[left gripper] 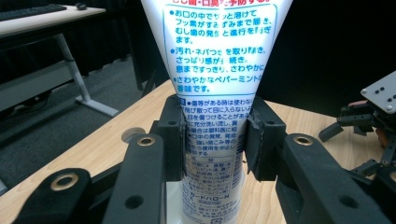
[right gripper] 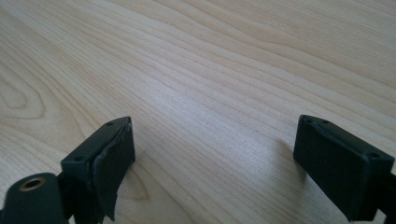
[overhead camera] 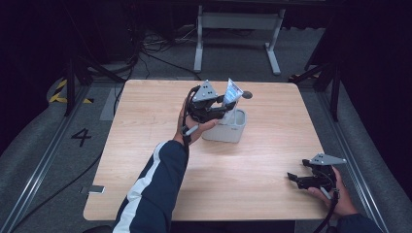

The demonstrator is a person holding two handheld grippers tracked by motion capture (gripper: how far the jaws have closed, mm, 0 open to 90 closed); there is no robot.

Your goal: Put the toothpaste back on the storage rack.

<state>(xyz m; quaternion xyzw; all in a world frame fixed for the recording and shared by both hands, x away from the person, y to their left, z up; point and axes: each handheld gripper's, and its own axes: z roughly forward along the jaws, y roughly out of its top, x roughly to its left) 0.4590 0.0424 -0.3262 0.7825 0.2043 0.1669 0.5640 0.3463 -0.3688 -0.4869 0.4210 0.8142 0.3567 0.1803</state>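
High view shows us the left hand-held gripper (overhead camera: 224,108) clamped on a white toothpaste tube (overhead camera: 231,94), which stands upright, crimped end up, with its lower end inside a white holder cup (overhead camera: 232,130) near the middle of the bench (overhead camera: 145,126). From the left gripper view we confirm the grip: both pads (left gripper: 173,135) press the printed tube (left gripper: 212,121) from either side, around its narrower lower part, and the tube rises straight between them. We cannot tell whether the cap end has reached the floor of the cup. The right hand-held gripper (overhead camera: 297,178) lies low at the near right corner of the bench, well apart from the cup; the right gripper view shows its jaws spread wide over bare wood (right gripper: 210,70) with nothing between them. We judge the step in hand to be the handling of the tube at the cup, either seating or lifting it. Either way the next move calls for a straight vertical path, and the unsupported cup could tip or drag if the tube catches its rim.
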